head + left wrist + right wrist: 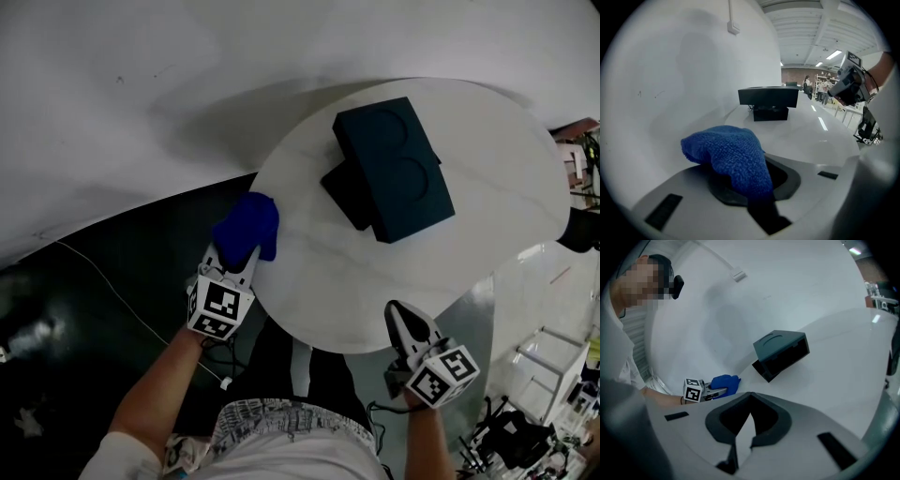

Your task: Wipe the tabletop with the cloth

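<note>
So: wiping looks barely begun; most of the table (506, 159) is left to cover. My left claw (242, 251) clamps the blue cloth (248, 225), bunched at the rim well left of the dark box (394, 169). My right claw (401, 314) is pinched together and empty, on my side of the box.

No text, label, brand, number or sign can be read in any view. Only black-and-white square marker patterns are carried on the left gripper (246, 248) and the right gripper (401, 314), and no letters or digits can be made out in them
</note>
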